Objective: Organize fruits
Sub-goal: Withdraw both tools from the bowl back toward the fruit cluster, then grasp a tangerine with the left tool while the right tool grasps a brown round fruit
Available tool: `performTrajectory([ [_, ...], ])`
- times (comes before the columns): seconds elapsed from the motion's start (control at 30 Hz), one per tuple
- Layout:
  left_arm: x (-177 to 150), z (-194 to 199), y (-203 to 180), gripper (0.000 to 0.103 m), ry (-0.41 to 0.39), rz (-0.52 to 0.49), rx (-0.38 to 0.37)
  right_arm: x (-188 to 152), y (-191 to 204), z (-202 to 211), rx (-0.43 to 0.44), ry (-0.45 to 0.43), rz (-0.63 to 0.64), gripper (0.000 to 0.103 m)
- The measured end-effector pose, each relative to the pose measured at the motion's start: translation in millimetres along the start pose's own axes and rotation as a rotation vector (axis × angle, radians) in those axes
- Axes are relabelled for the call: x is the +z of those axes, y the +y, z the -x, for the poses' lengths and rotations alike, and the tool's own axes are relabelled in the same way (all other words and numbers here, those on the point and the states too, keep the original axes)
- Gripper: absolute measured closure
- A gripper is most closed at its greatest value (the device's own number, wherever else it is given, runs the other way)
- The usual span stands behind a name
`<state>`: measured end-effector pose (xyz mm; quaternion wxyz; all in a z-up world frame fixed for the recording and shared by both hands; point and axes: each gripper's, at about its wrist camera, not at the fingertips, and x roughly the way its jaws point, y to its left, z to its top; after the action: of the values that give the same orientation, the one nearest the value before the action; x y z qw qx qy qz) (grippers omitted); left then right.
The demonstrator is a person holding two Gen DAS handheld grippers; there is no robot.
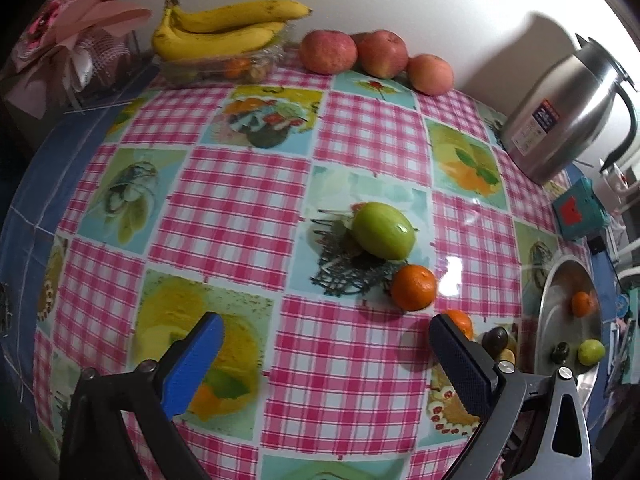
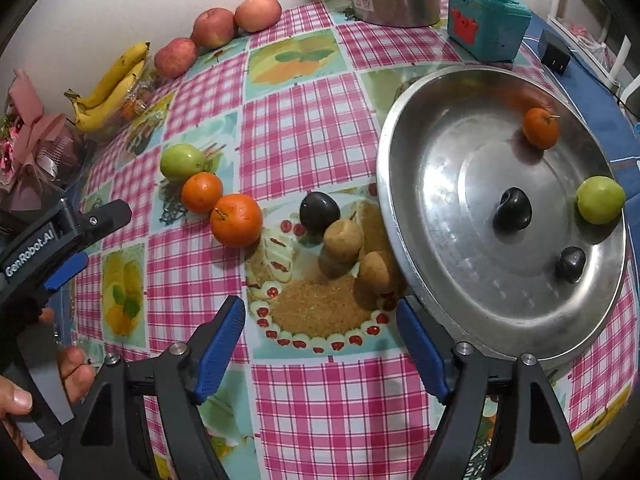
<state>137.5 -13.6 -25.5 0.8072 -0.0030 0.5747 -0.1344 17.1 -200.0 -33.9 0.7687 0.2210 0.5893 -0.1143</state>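
My left gripper (image 1: 326, 332) is open wide over the tablecloth, with nothing between its fingers. Just beyond it lie a green fruit (image 1: 382, 236) and an orange (image 1: 414, 287); a second orange (image 1: 460, 322) peeks out behind the right finger. My right gripper (image 2: 320, 312) is open and empty beside the metal tray (image 2: 460, 184). The tray holds an orange (image 2: 541, 127), a green fruit (image 2: 600, 199) and two dark plums (image 2: 514, 208). On the cloth ahead lie a dark plum (image 2: 320, 212), two brown fruits (image 2: 343, 240), two oranges (image 2: 236, 220) and a green fruit (image 2: 182, 162).
Bananas (image 1: 224, 28) on a clear container and three apples (image 1: 328, 52) line the back wall. A steel jug (image 1: 560, 120) and a teal box (image 2: 486, 30) stand at the far right. A pink wrapped bouquet (image 1: 72, 52) sits at the back left. A person's hand (image 2: 72, 364) holds the left gripper.
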Motion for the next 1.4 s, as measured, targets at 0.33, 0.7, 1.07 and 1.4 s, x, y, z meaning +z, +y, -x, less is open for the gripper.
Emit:
performTrajectory([
  [0.33,-4,-17,-10,0.0,0.062,0.013,-0.071,1,-4,-9,-0.02,0.022,-0.015,0.026],
  [0.7,-6,-19,-45,0.002,0.045,-0.055,-0.145,6,-9,-10,-0.085,-0.011,-0.003,0.042],
  [1.07,-11,-35,-75,0.036,0.068,-0.142,-0.131,9,-8,-17,-0.139,-0.018,0.044,0.066],
  [1.4,-13,-44,-88,0.062,0.083,-0.18,-0.137,9,-7,-19,-0.168,-0.012,0.077,0.076],
])
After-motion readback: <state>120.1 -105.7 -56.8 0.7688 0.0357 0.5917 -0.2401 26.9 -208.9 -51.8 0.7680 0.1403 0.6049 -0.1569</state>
